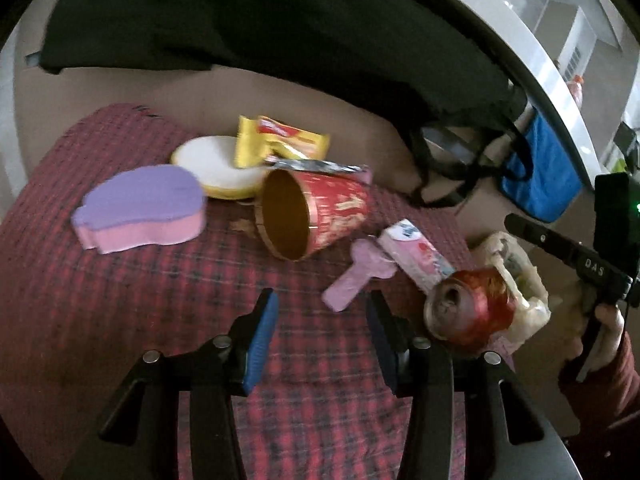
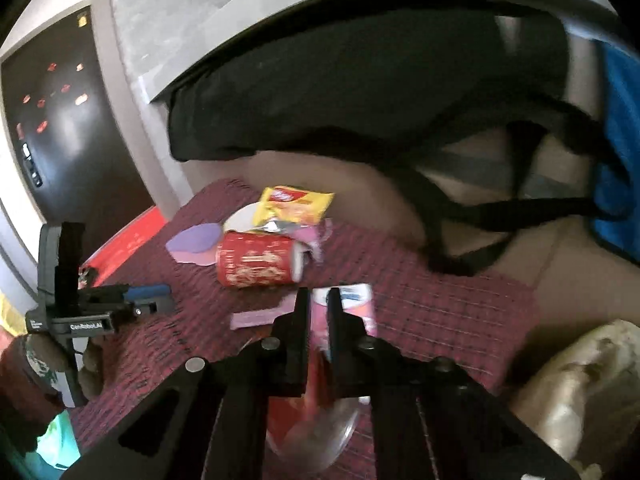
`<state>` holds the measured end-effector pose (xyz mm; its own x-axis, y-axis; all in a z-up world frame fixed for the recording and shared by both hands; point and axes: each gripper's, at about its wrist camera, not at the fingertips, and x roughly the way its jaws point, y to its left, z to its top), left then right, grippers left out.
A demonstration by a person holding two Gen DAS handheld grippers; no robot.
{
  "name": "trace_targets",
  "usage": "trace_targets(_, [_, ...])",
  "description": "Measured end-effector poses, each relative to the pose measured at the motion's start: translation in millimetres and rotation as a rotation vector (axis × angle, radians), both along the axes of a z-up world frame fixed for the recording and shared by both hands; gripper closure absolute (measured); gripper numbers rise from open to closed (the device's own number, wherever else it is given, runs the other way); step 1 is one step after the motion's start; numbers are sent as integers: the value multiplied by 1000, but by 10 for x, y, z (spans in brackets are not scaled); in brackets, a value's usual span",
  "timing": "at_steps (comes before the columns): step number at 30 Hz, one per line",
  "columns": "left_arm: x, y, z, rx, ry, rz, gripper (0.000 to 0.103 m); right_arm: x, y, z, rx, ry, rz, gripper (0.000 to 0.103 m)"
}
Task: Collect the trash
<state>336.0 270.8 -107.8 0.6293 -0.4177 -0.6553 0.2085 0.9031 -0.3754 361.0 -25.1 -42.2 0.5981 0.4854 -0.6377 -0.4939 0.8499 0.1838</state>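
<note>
Red plaid cloth (image 1: 120,300) carries a crushed can (image 1: 472,308) lying mouth toward the spread, empty left gripper (image 1: 322,322); right gripper (image 2: 319,300) closed, its catch blurred.

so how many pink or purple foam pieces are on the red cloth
2: a big purple-topped foam block at the left by the white disc, and a small pink foam piece before the tipped red cup. Others may be hidden.

right gripper (image 2: 318,300) jaws nearly together over red plaid cloth (image 2: 420,312), crushed red can (image 2: 308,420) blurred beneath them. red cup (image 2: 258,264) on its side beyond, yellow wrapper (image 2: 296,202) behind it. left gripper (image 2: 154,298) at left edge.
</note>
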Motion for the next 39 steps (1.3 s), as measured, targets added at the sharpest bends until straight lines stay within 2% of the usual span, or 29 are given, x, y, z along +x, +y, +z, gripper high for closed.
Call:
trace_targets(5, [51, -139, 54, -1, -6, 3, 56, -47, -177, -172, 46, 77, 45, 92])
trace_targets(7, [31, -135, 75, 2, -3, 17, 56, -106, -174, -234, 39, 67, 62, 82])
trace_targets(8, [11, -127, 87, 3, -3, 27, 56, -132, -182, -241, 27, 54, 61, 71])
trace_targets(9, [-3, -120, 92, 2, -3, 33, 56, -157, -202, -242, 13, 28, 48, 67])
trace_targets(11, [-90, -78, 122, -9, -4, 55, 56, -183, -283, -234, 37, 22, 38, 66])
trace_targets(15, [-297, -6, 185, -27, -26, 94, 55, -211, -495, -329, 121, 80, 16, 56])
trace_targets(19, [-399, -10, 187, -69, -21, 96, 53, -137, -513, -645, 148, 202, -10, 56])
trace_targets(22, [-426, -108, 127, -96, 10, 67, 52, -140, -398, -776, 212, 267, 42, 53])
trace_targets(23, [-433, -172, 102, -96, 21, 50, 52, -162, -362, -764, 201, 263, 50, 53])
trace_targets(26, [-460, -368, 57, -99, 30, 11, 51, -251, -317, -618, 136, 170, 31, 53])
trace_targets(29, [-459, -585, 41, -142, 31, -38, 48, -297, -483, -455, 165, 122, 9, 53])
trace_targets(33, [-350, -933, 9, -165, 44, -47, 38, -352, -800, -300, 146, 57, -80, 53])
trace_targets(35, [-261, -1132, -38, -156, 62, -50, 38, -380, -981, -280, 158, 47, -118, 53])
trace_targets(38, [-122, -1367, -179, -89, 99, -16, 38, -388, -1188, -323, 197, 66, -149, 53])
trace_targets(39, [-79, -1408, -239, -92, 118, -10, 31, -398, -1235, -343, 204, 72, -154, 53])
